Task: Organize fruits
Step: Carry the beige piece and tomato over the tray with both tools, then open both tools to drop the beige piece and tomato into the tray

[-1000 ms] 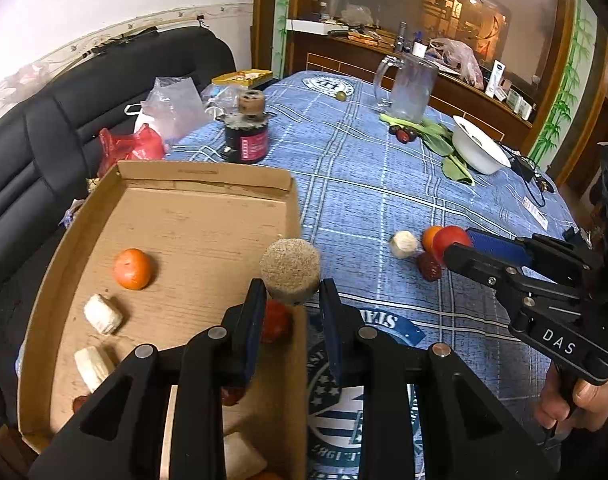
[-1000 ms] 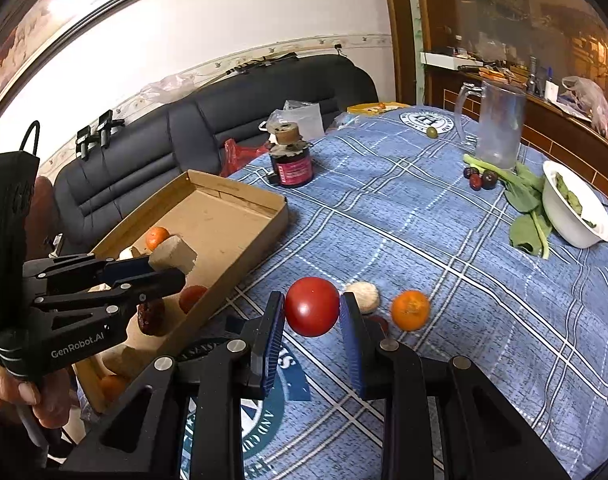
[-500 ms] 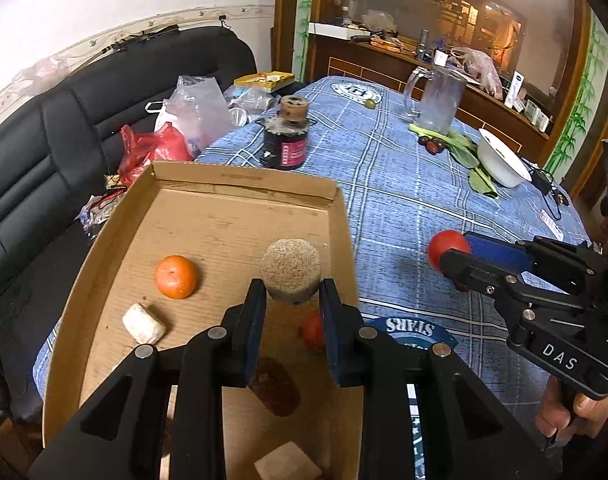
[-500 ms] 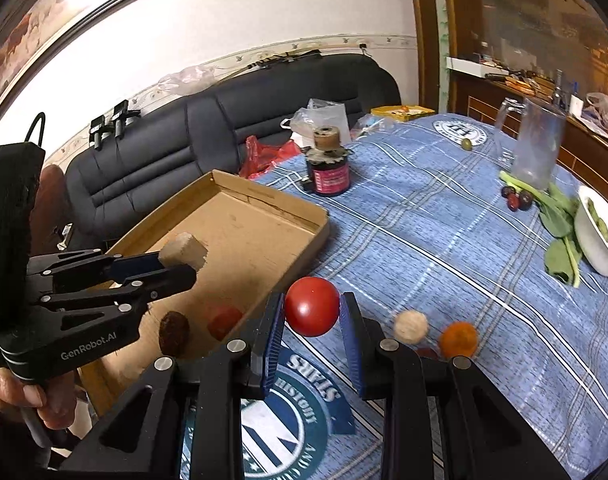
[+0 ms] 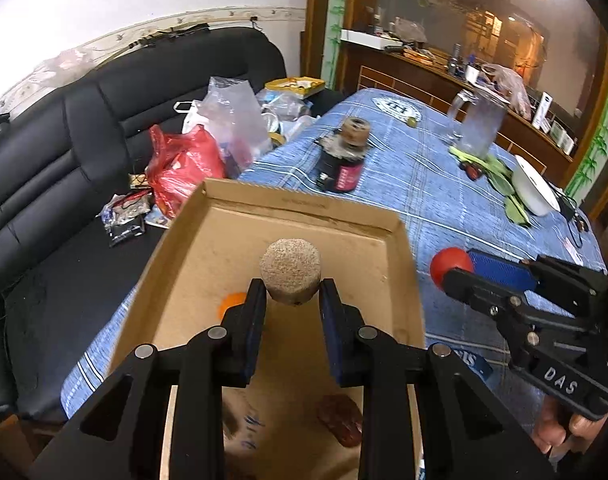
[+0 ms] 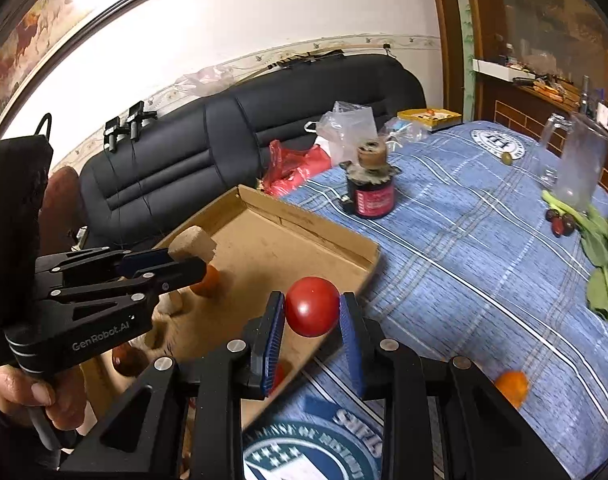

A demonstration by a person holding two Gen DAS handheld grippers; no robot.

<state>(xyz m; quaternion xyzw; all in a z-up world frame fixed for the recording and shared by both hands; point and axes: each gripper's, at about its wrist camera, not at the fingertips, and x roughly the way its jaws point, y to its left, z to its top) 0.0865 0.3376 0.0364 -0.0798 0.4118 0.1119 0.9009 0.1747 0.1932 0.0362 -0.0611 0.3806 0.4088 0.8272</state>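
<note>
Carrying two pieces at once, I have my left gripper (image 5: pixel 291 300) closed on a tan, rough-skinned round fruit (image 5: pixel 290 275), held above the middle of the cardboard box (image 5: pixel 304 216). My right gripper (image 6: pixel 312 320) is clamped on a red tomato (image 6: pixel 312 306), which hangs over the box's near corner by the blue tablecloth (image 6: pixel 464 272). Already lying in the box are an orange (image 6: pixel 206 280), a pale chunk and a dark red fruit (image 5: pixel 340 424); another orange (image 6: pixel 512 388) waits on the cloth to my right.

To do this well, I should lower each piece close to the cardboard before easing the fingers apart, since both are round and would likely roll if dropped. I want the tan fruit set on bare floor clear of the orange, and the tomato brought further inside the wall, so it doesn't tip out over the rim.
</note>
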